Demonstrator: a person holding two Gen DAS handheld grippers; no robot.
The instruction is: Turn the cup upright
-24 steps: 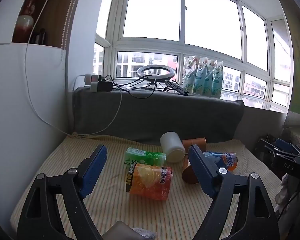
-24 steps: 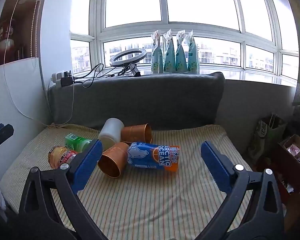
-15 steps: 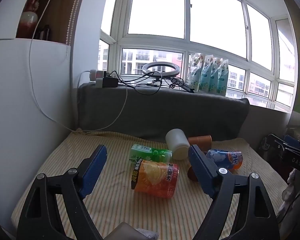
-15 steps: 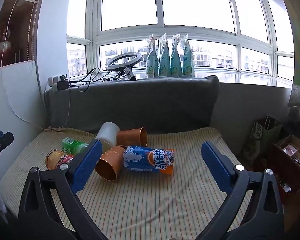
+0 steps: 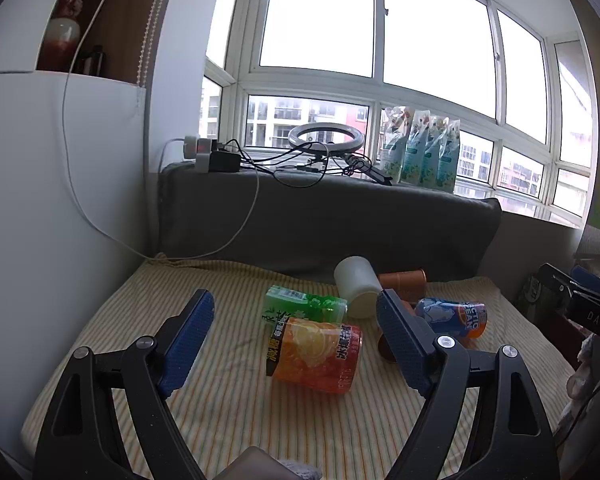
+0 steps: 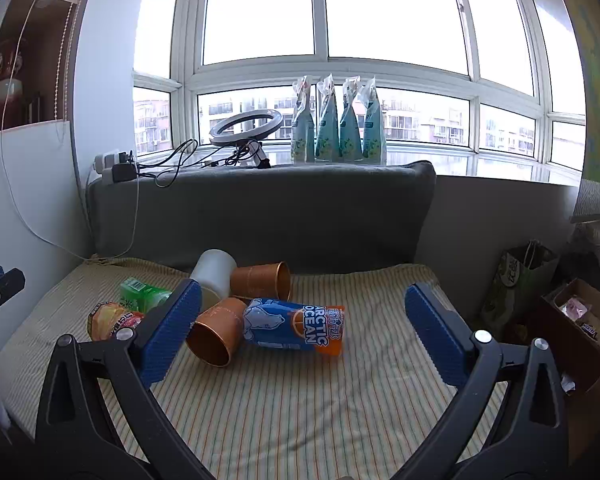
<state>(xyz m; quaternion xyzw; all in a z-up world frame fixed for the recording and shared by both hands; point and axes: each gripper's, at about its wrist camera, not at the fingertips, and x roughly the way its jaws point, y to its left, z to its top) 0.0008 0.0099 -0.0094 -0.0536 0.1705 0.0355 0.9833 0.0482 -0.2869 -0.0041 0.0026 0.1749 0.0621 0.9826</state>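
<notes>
Several cups lie on their sides on a striped cloth (image 6: 300, 400): an orange fruit-print cup (image 5: 314, 354), a green cup (image 5: 304, 308), a white cup (image 5: 358, 286), two copper cups (image 6: 216, 332) (image 6: 262, 280) and a blue "Arctic Ocean" cup (image 6: 294, 326). My left gripper (image 5: 296, 320) is open and empty, held above the cloth in front of the orange cup. My right gripper (image 6: 300, 312) is open and empty, with the blue cup and one copper cup between its fingers in view.
A grey padded backrest (image 6: 260, 216) stands behind the cups, with a ring light (image 6: 246, 126), cables and several pouches (image 6: 338, 120) on the sill. A white wall (image 5: 40, 200) is at left. A paper bag (image 6: 520, 284) and a box (image 6: 580, 320) stand at right.
Both grippers have shifted slightly; the cups sit a little lower and further right in the left wrist view. Nothing was taken hold of, and the cups have not moved.
</notes>
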